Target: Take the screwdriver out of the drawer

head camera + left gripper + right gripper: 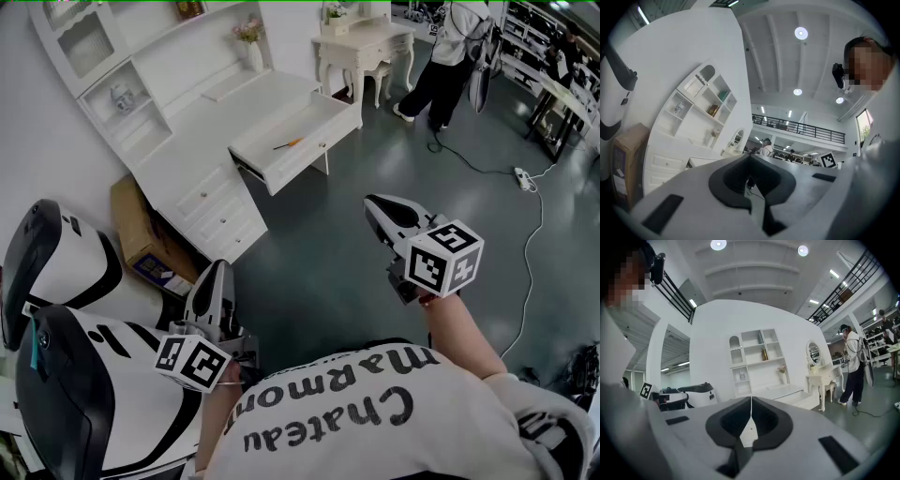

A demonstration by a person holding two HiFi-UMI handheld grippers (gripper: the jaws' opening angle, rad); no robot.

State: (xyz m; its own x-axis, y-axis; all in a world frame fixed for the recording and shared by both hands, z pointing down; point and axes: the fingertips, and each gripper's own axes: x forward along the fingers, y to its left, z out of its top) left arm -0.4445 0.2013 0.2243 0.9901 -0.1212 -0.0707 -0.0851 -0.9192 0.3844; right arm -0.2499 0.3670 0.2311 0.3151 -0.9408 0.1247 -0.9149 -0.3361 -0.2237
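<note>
screwdriver (289,143): orange-ish, lying flat inside the open drawer (314,152), up around 12 o'clock in the head view. Nothing's touching it.
drawer: pulled out of the white desk unit (211,202) and sticking out toward the grey floor (328,244).
left gripper (218,266): down at 8 o'clock in the head view, held level with its nose aimed up the frame, well short of the drawer.
left jaws: in the left gripper view (750,159) the two halves meet at the tip with nothing caught between them.
right gripper (371,201): out at 3 o'clock in the head view, over bare floor, also well away from the drawer.
right jaws: fully closed and empty. The right gripper view (751,399) shows just a thin seam.
cardboard box (141,234): on the floor at the desk unit's left end, about 9 o'clock.
dressing table (366,47): small and white, at 1 o'clock beyond the drawer.
person (450,56): standing at 2 o'clock, just right of that table.
cable (530,253): white, running down the floor along the right side.
</note>
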